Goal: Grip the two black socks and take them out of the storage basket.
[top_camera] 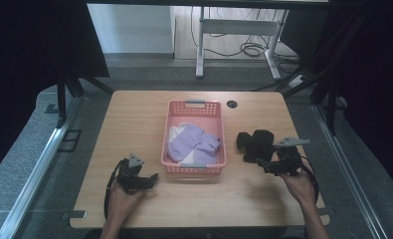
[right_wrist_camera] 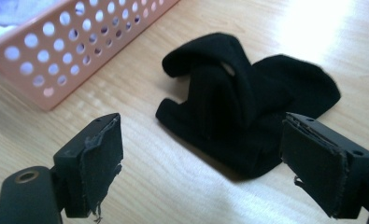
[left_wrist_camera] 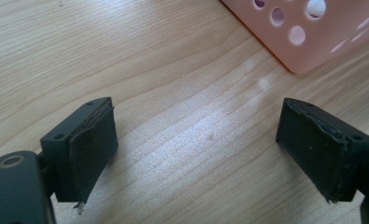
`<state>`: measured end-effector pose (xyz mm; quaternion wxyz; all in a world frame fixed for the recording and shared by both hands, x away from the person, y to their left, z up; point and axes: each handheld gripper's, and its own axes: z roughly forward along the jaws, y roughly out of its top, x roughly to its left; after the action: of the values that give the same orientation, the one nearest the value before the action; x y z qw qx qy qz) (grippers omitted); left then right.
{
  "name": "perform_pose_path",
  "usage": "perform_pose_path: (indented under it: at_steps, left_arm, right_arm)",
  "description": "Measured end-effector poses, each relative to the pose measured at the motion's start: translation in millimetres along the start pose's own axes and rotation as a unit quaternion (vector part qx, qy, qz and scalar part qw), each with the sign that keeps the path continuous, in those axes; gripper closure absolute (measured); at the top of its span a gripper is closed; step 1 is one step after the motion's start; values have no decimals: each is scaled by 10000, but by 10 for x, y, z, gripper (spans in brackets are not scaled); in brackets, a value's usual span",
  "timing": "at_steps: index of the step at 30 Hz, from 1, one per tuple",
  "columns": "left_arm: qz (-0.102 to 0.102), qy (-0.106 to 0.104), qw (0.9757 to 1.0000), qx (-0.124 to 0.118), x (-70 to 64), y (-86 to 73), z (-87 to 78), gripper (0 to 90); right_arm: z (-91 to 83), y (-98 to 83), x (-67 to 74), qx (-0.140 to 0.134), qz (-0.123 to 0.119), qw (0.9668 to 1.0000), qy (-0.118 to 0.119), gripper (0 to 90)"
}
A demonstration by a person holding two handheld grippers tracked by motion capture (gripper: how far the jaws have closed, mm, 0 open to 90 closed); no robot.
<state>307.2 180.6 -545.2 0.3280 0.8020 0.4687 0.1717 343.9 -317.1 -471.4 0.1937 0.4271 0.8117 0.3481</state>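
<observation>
we see the right gripper with its jaws standing wide apart and nothing between them; the pads are clear of the black sock, which lies crumpled on the surface just beyond the tips. in the high view the right gripper sits near the surface's right edge, with the sock just beside it toward the middle, between the gripper and the pink basket. the left gripper also has its jaws wide open over bare wood, gripping nothing, with a corner of the basket ahead of it. from above, the left gripper rests near the front left part of the surface, close to the basket's near left corner. the basket stands at the middle, holding a lilac sock over something white.
</observation>
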Motion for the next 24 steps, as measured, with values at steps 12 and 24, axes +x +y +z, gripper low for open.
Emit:
perform_pose_path:
  at_steps: [12, 24]
  left_arm:
    - [6, 1, 10000, 4, 1, 0, 0, 122]
    - [4, 1, 10000, 3, 0, 0, 0, 122]
  right_arm:
    - [126, -350, 120, 97, 65, 9999, -93, 131]
    - [271, -679, 123, 152, 250, 9995, -119, 127]
